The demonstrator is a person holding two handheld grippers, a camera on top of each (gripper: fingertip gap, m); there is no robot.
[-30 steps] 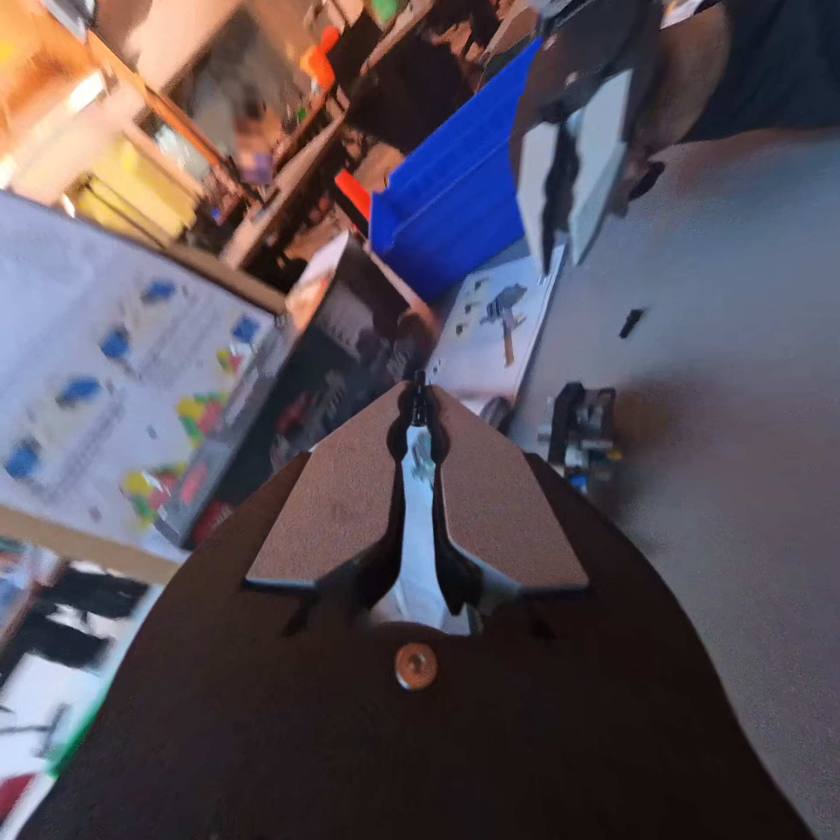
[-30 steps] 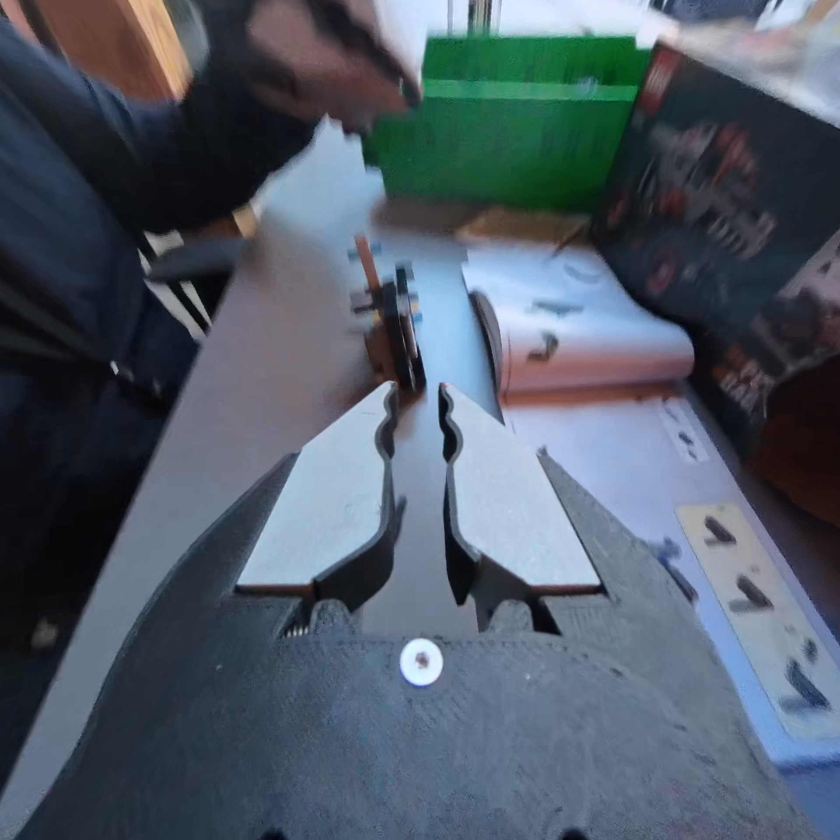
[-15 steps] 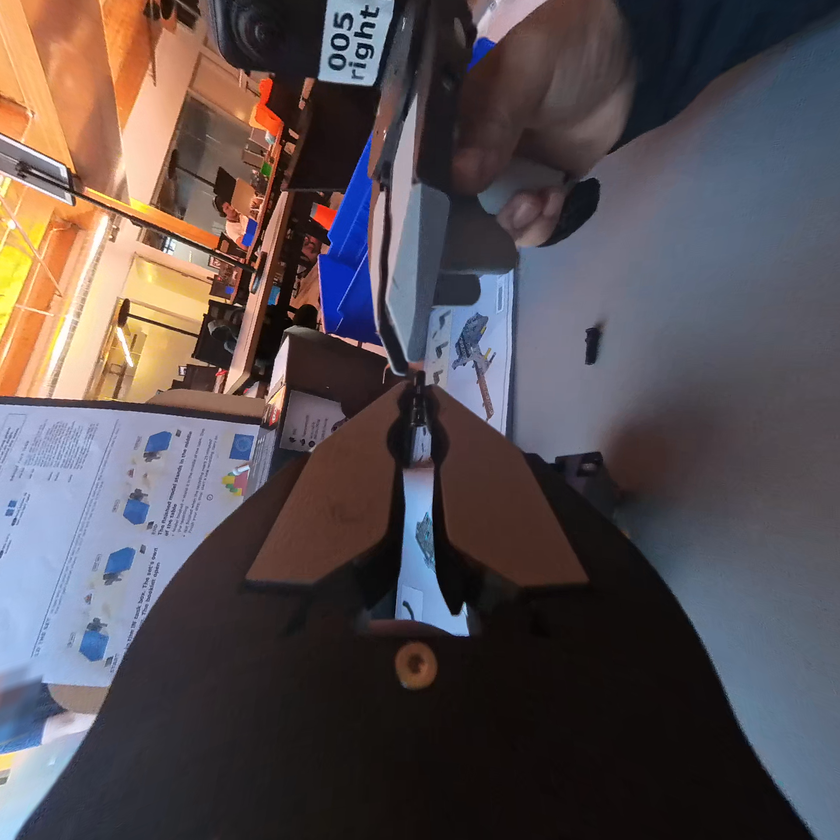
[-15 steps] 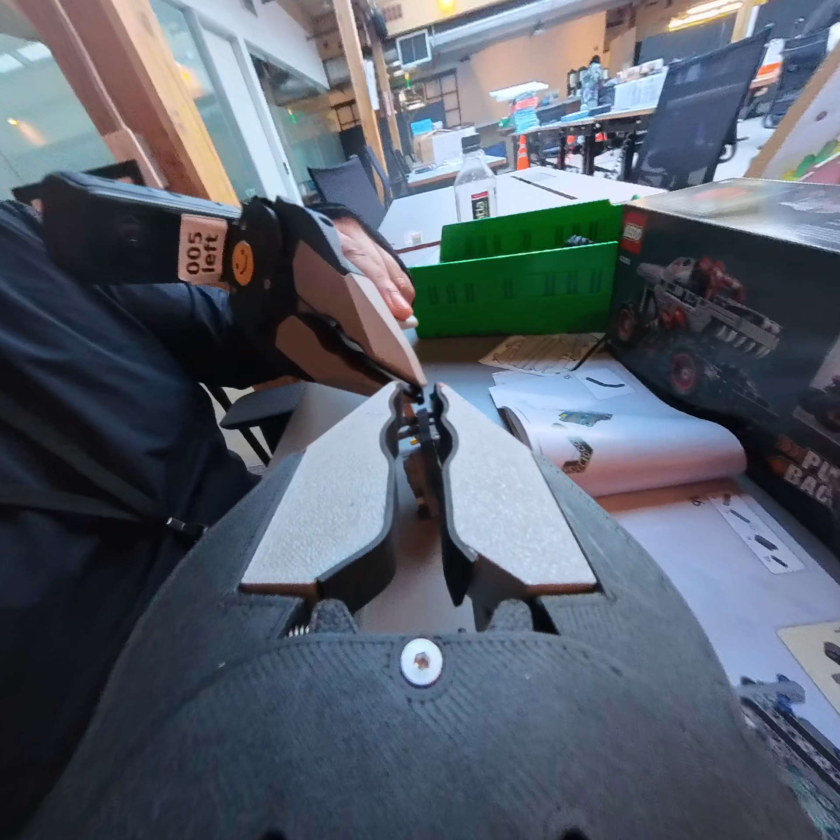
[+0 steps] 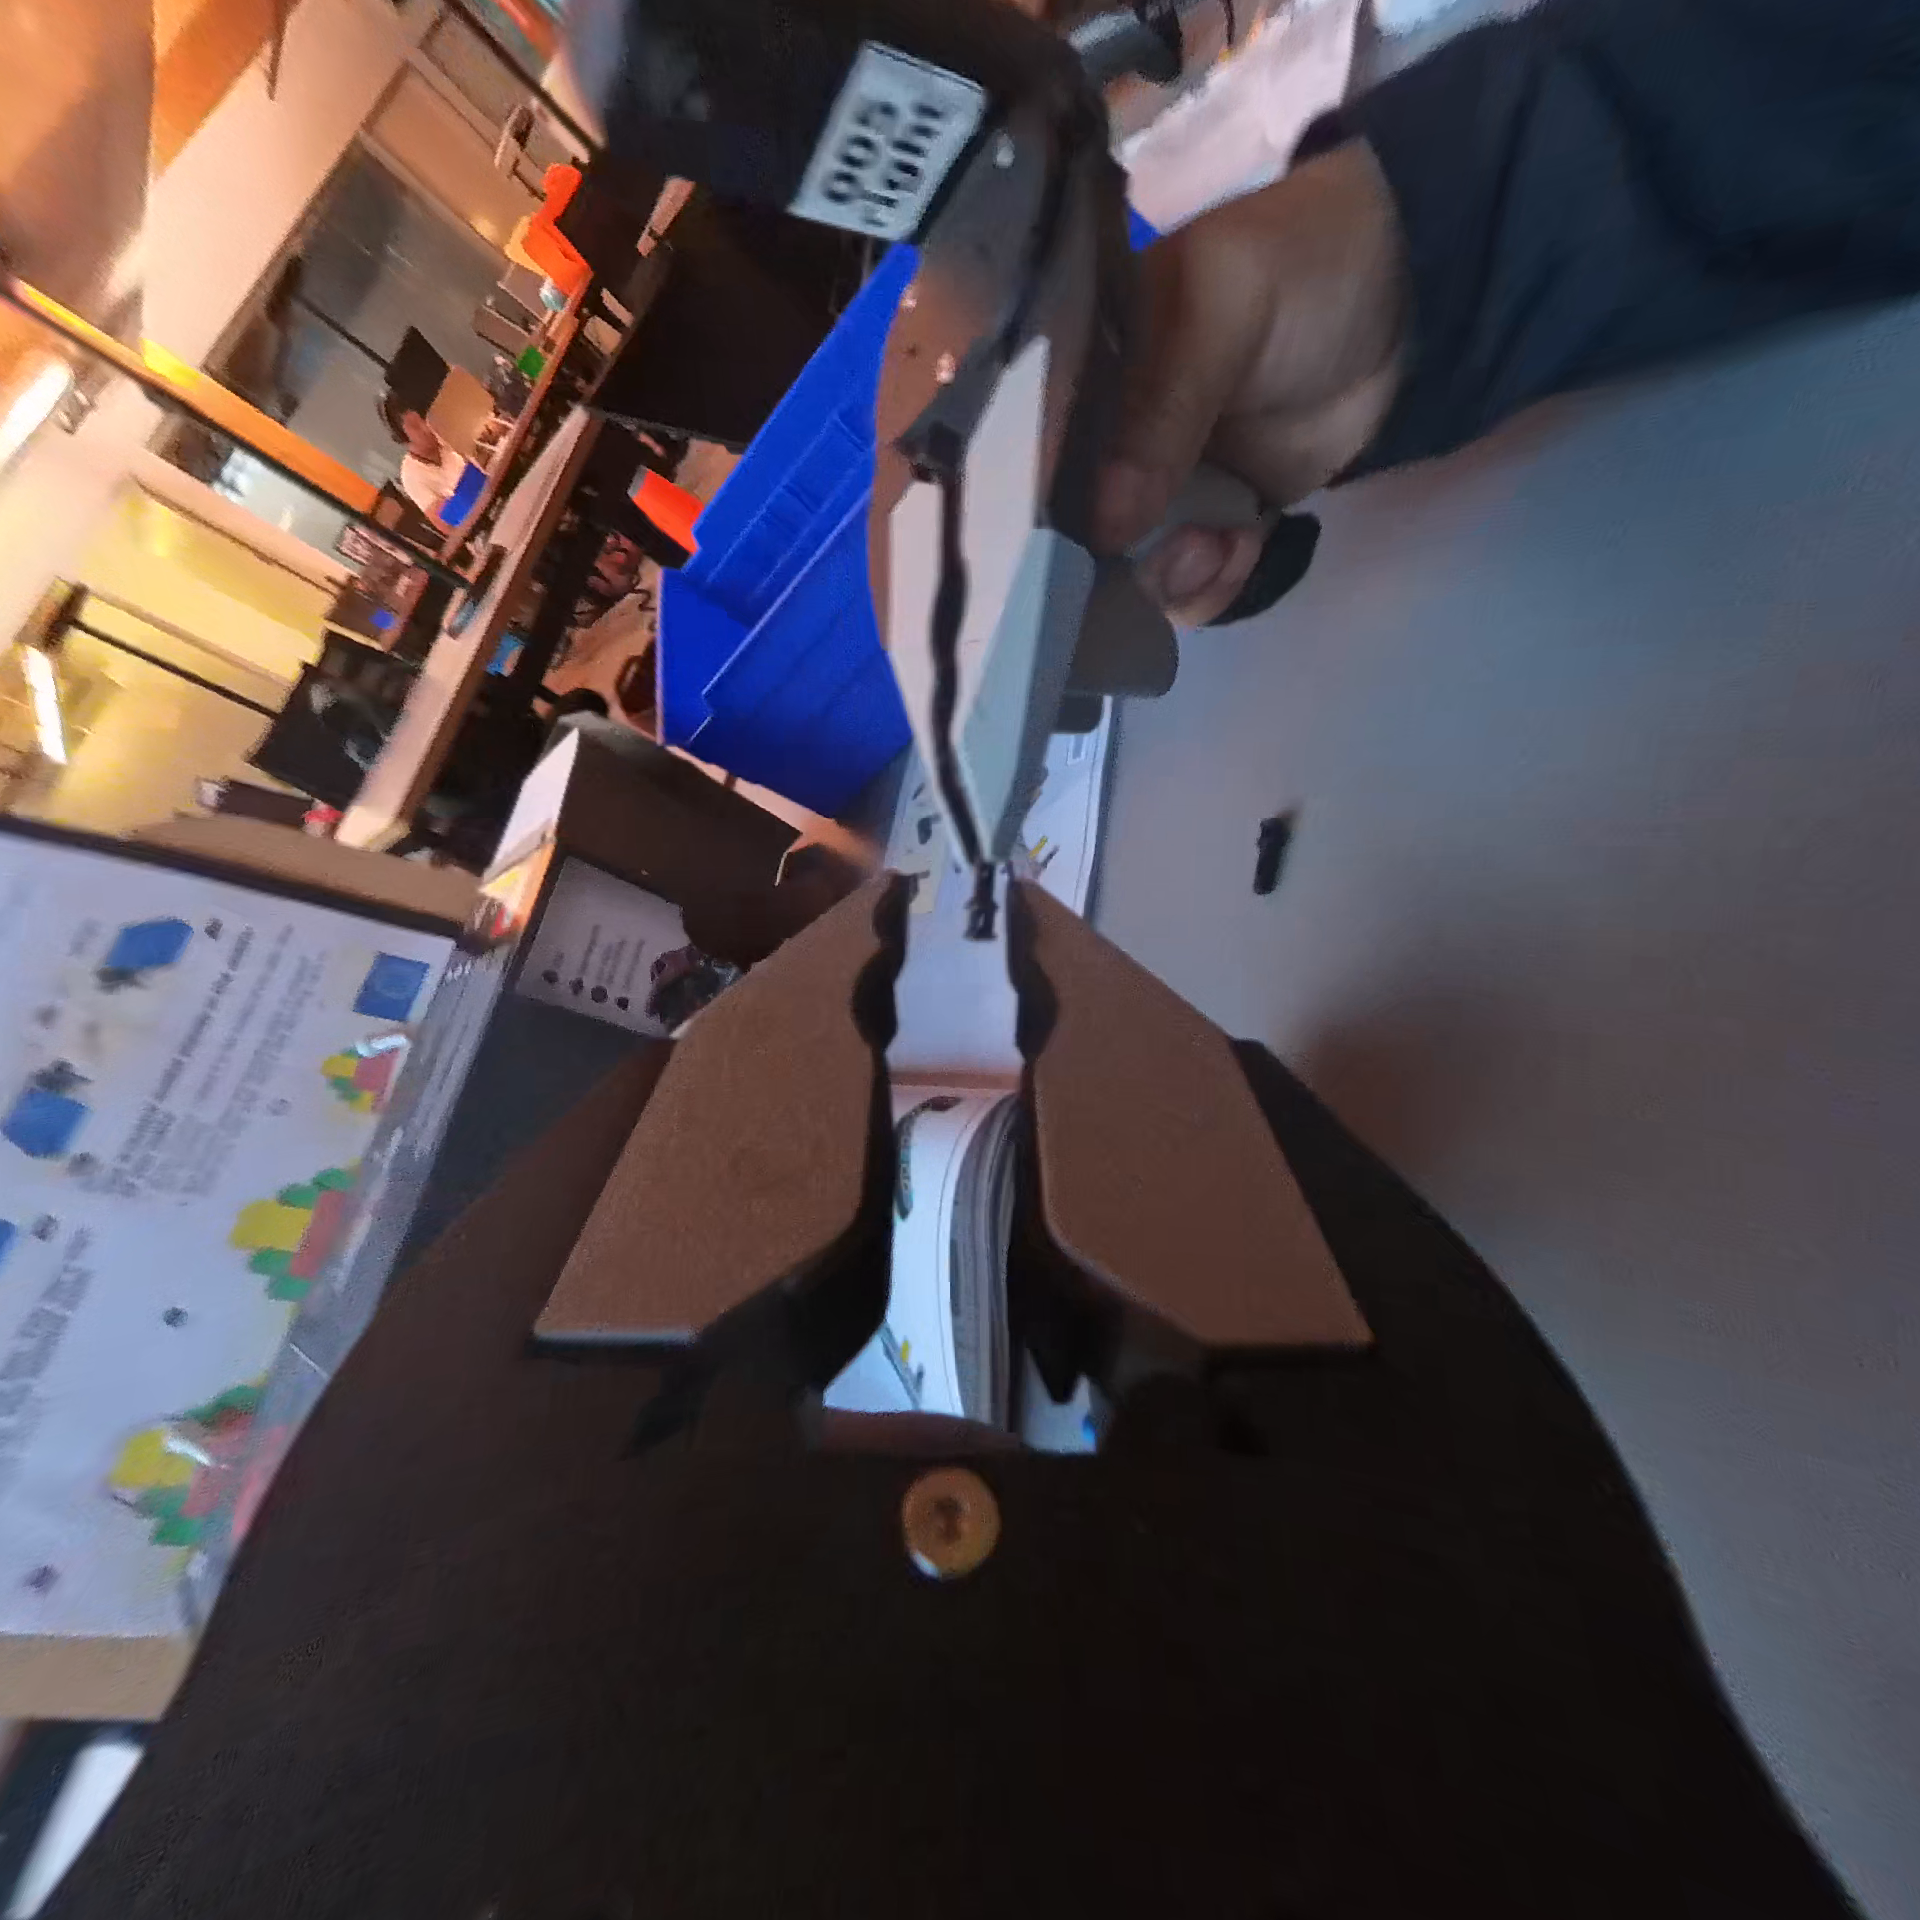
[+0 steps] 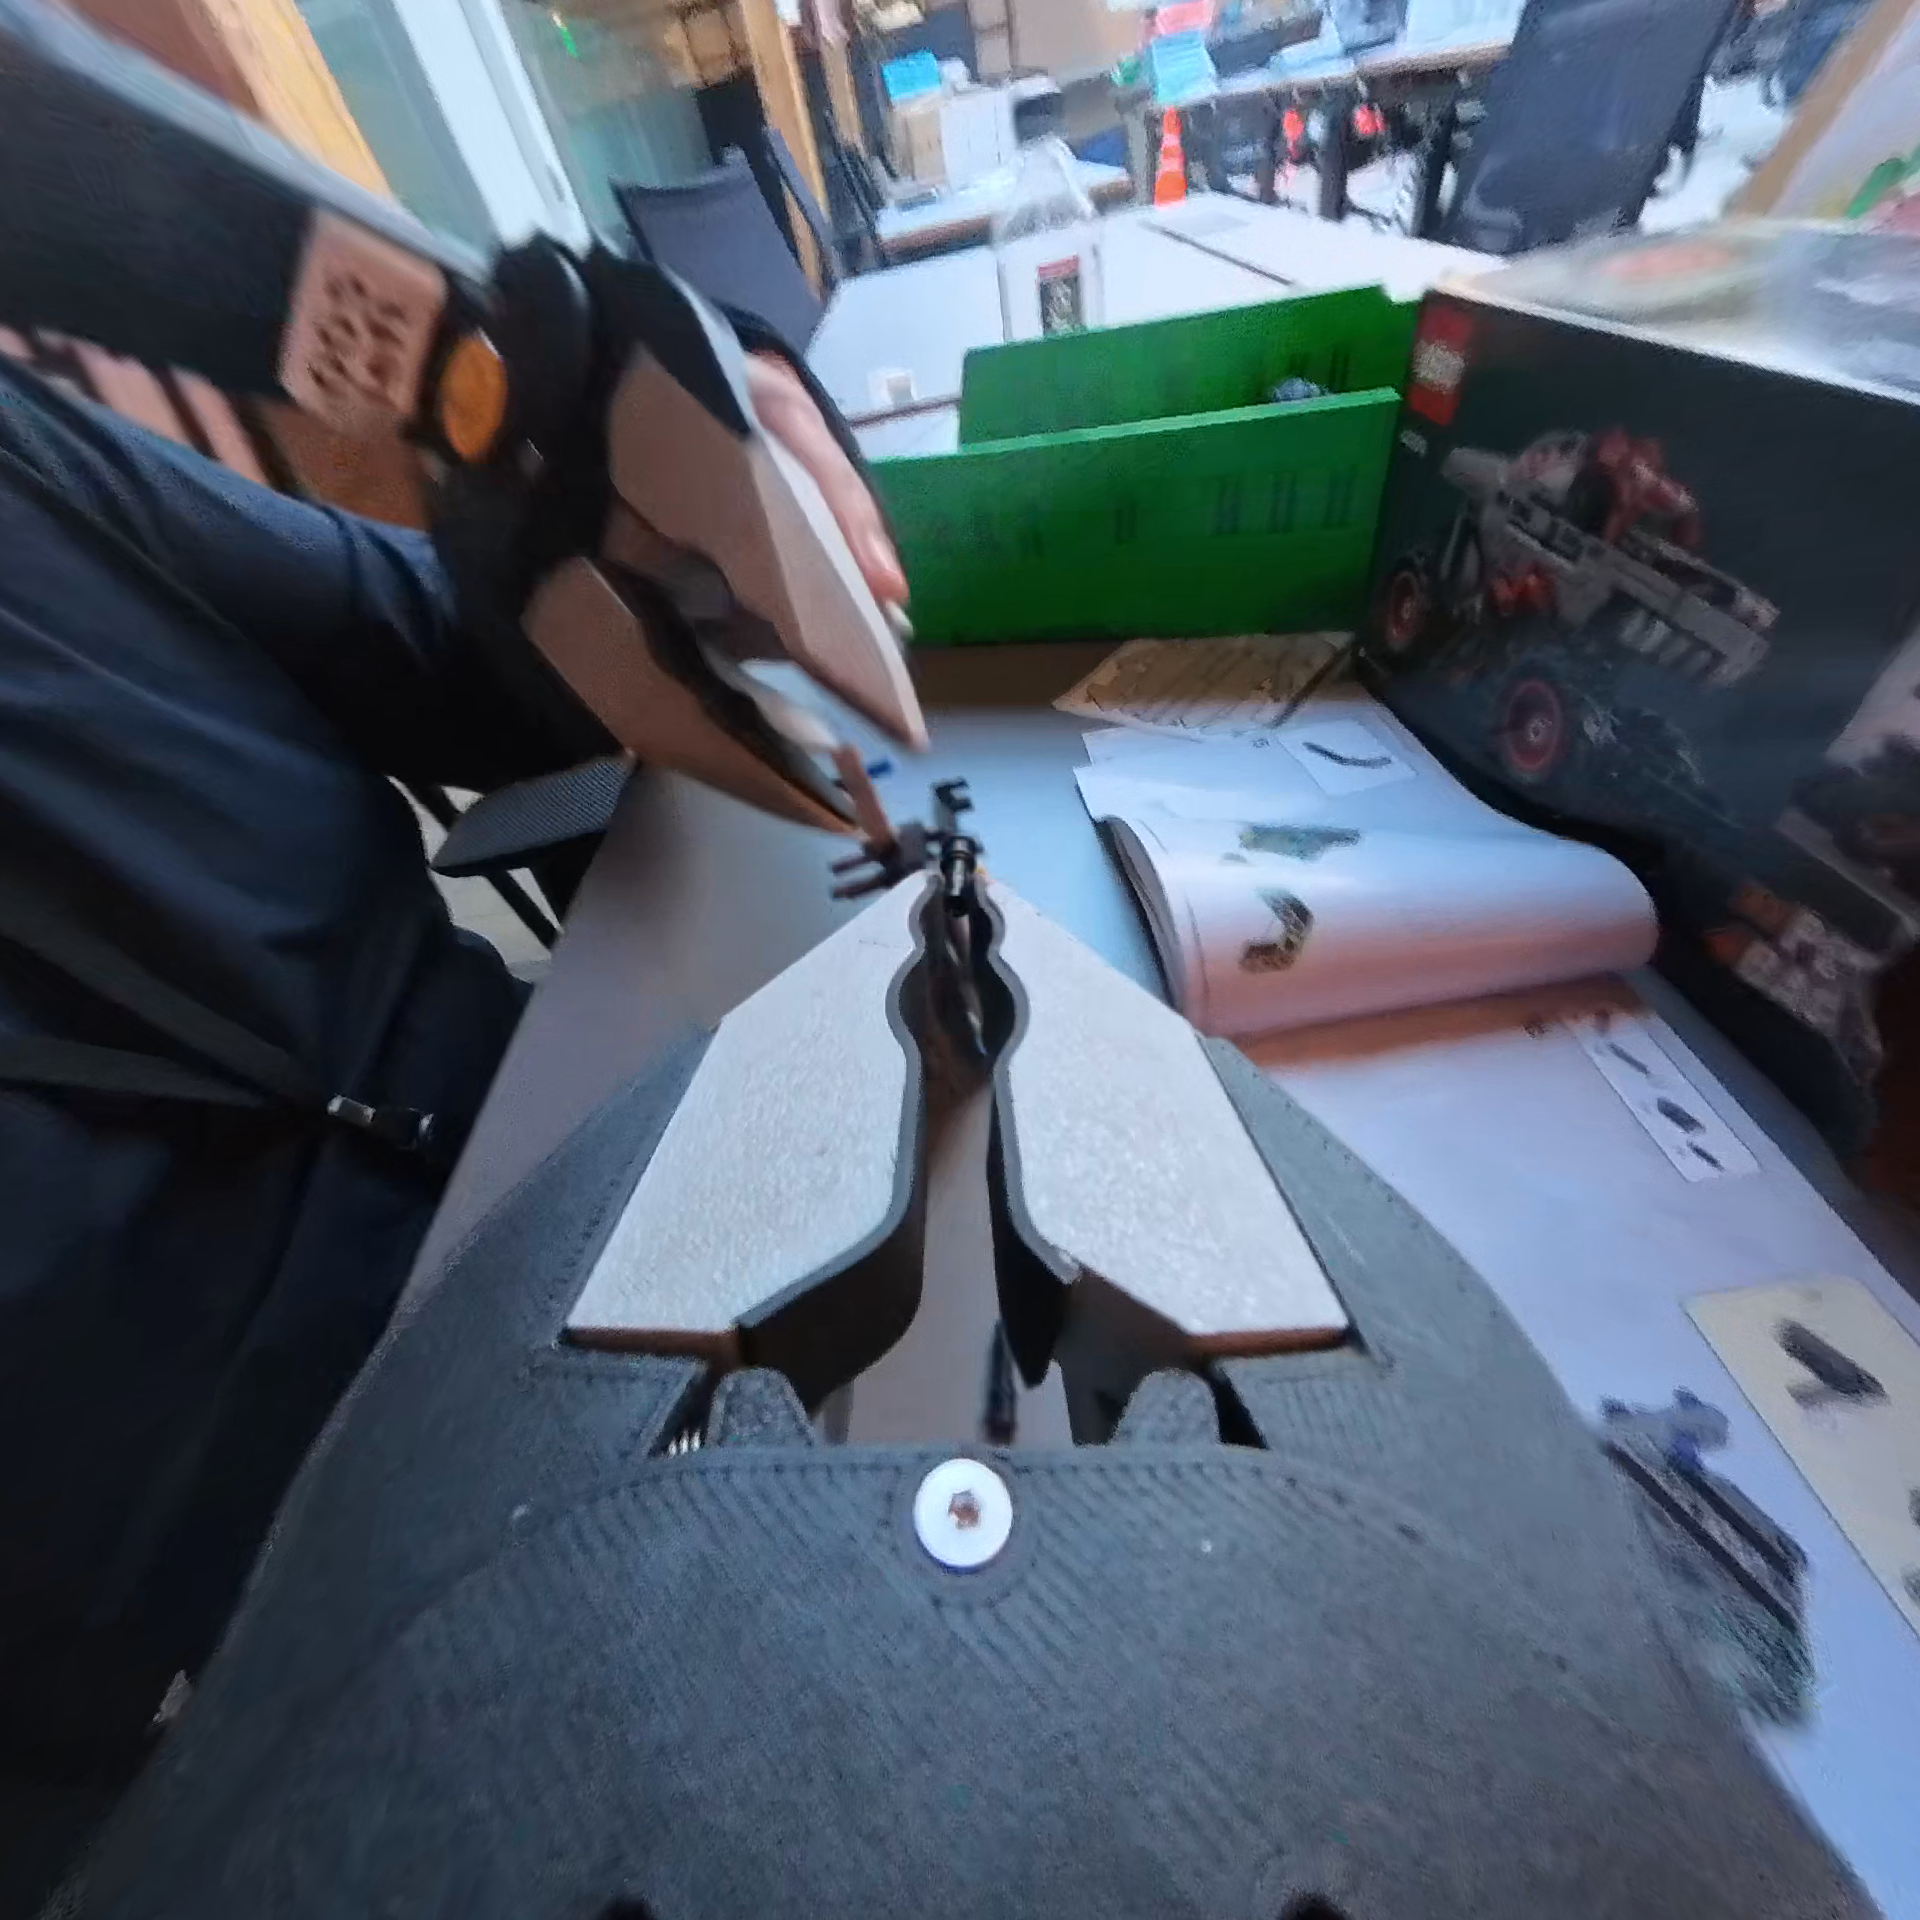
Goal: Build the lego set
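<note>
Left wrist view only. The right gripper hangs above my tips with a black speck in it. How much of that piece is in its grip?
Observer: In the right wrist view the right gripper is shut on a black lego piece that runs some way back between its fingers; only the end pokes out.
Operator: Anything next to those tips?
Observer: A small black pinned part sits just left of them, below the open left gripper. Blur hides whether it touches either gripper.
Operator: Any bin on that side?
Observer: Yes, a green bin stands at the far side of the table, next to the lego box.
</note>
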